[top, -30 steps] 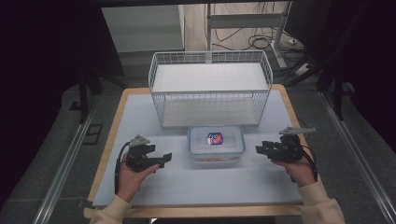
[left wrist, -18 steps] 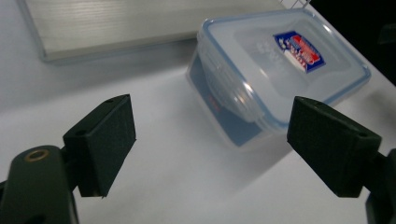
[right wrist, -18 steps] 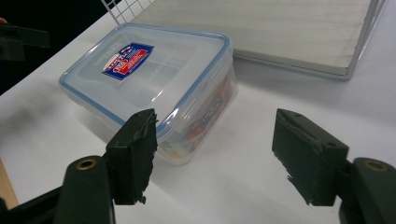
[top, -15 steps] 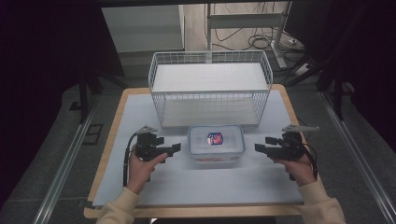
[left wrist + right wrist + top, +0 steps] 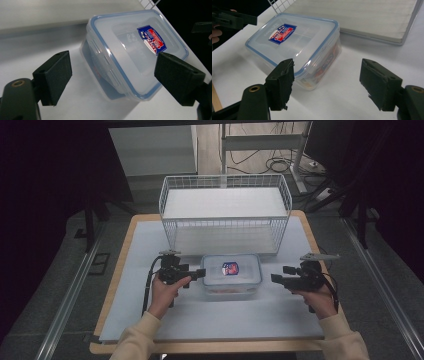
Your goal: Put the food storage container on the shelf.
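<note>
While the right gripper (image 5: 278,279) hangs in much the same spot as a second ago, the left gripper (image 5: 199,274) has slid across the counter (image 5: 130,245) toward the clear lidded box (image 5: 231,274), from well to its left to right at its left end. In the high view its tips now sit at the box's edge; whether they touch it cannot be told. The box lies where it lay earlier, on the white sheet just in front of the white wire basket (image 5: 225,215), between the two grippers, lid on, with a red and blue label (image 5: 230,268) on top.

Both sets of jaws have just been opening. In the left gripper view the left gripper (image 5: 112,75) stands wide, its pads on either side of the near end of the box (image 5: 130,50) but not pressing on it. In the right gripper view the right gripper (image 5: 327,85) is also wide, its jaws short of the box (image 5: 297,42), with bare counter between them. It holds nothing. Something orange shows through the box's wall there.
</note>
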`<action>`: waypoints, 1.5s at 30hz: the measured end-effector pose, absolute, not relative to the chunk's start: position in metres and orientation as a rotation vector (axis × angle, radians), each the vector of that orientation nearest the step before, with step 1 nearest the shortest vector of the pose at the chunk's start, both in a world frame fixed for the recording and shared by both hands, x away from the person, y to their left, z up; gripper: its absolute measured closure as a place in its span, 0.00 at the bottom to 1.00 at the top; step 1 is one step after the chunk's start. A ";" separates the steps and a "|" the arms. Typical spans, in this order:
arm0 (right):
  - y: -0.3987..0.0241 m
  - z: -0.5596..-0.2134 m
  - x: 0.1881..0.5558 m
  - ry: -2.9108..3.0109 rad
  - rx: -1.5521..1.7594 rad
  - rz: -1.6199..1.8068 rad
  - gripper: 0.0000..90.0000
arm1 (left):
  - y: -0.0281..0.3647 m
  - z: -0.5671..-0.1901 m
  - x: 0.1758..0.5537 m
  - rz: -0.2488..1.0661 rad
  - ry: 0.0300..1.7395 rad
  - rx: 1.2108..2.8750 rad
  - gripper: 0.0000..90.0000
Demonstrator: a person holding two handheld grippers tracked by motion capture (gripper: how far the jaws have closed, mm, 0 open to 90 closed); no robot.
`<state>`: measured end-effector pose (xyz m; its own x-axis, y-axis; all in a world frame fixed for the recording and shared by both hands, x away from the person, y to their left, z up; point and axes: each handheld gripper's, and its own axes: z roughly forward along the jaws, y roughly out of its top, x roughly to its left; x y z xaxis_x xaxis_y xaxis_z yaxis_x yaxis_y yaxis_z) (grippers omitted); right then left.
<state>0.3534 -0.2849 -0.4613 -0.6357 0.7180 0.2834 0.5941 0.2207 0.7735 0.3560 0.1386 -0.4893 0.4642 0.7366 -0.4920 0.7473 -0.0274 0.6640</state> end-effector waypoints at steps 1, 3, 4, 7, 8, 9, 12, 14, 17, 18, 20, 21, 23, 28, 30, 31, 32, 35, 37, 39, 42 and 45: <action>-0.284 -0.462 0.354 2.348 1.264 1.382 0.31 | 0.137 -0.491 0.358 -0.027 1.271 1.755 0.16; -0.283 -0.462 0.354 2.352 1.266 1.378 0.30 | 0.134 -0.495 0.362 -0.057 1.277 1.754 0.16; -0.282 -0.463 0.354 2.353 1.263 1.374 0.30 | 0.133 -0.498 0.365 -0.078 1.279 1.754 0.16; -0.282 -0.463 0.354 2.354 1.263 1.366 0.30 | 0.129 -0.505 0.369 -0.135 1.285 1.750 0.16; -0.282 -0.463 0.354 2.355 1.263 1.364 0.30 | 0.128 -0.507 0.370 -0.157 1.283 1.742 0.16; -0.282 -0.462 0.354 2.353 1.263 1.363 0.30 | 0.127 -0.509 0.371 -0.167 1.279 1.746 0.16; -0.283 -0.462 0.353 2.351 1.265 1.352 0.30 | 0.122 -0.512 0.372 -0.184 1.281 1.751 0.16; -0.284 -0.462 0.353 2.346 1.266 1.353 0.30 | 0.121 -0.515 0.373 -0.203 1.278 1.747 0.16; -0.284 -0.462 0.354 2.340 1.266 1.354 0.30 | 0.120 -0.518 0.374 -0.239 1.277 1.740 0.16; -0.284 -0.462 0.354 2.341 1.265 1.353 0.30 | 0.120 -0.518 0.374 -0.250 1.275 1.734 0.17; -0.283 -0.462 0.355 2.341 1.266 1.355 0.30 | 0.120 -0.520 0.375 -0.273 1.271 1.723 0.18; -0.282 -0.462 0.355 2.342 1.267 1.354 0.29 | 0.119 -0.521 0.375 -0.286 1.268 1.717 0.19; -0.281 -0.462 0.357 2.346 1.269 1.356 0.29 | 0.117 -0.522 0.375 -0.293 1.269 1.717 0.18; -0.271 -0.462 0.368 2.373 1.285 1.387 0.27 | 0.119 -0.520 0.376 -0.280 1.271 1.713 0.22; -0.266 -0.464 0.373 2.393 1.296 1.384 0.27 | 0.119 -0.520 0.375 -0.282 1.270 1.712 0.22; -0.263 -0.465 0.376 2.401 1.304 1.387 0.26 | 0.120 -0.520 0.375 -0.283 1.270 1.711 0.22; -0.261 -0.467 0.379 2.411 1.321 1.387 0.25 | 0.120 -0.520 0.375 -0.283 1.270 1.707 0.23; -0.253 -0.472 0.390 2.448 1.373 1.392 0.24 | 0.120 -0.521 0.375 -0.285 1.271 1.698 0.23; -0.248 -0.477 0.395 2.472 1.395 1.388 0.24 | 0.120 -0.521 0.375 -0.284 1.271 1.697 0.23; -0.243 -0.481 0.401 2.499 1.410 1.384 0.24 | 0.120 -0.521 0.374 -0.281 1.272 1.698 0.23; -0.239 -0.488 0.407 2.527 1.434 1.358 0.24 | 0.120 -0.521 0.374 -0.281 1.271 1.698 0.23; -0.239 -0.494 0.412 2.528 1.487 1.424 0.24 | 0.120 -0.521 0.374 -0.279 1.273 1.695 0.23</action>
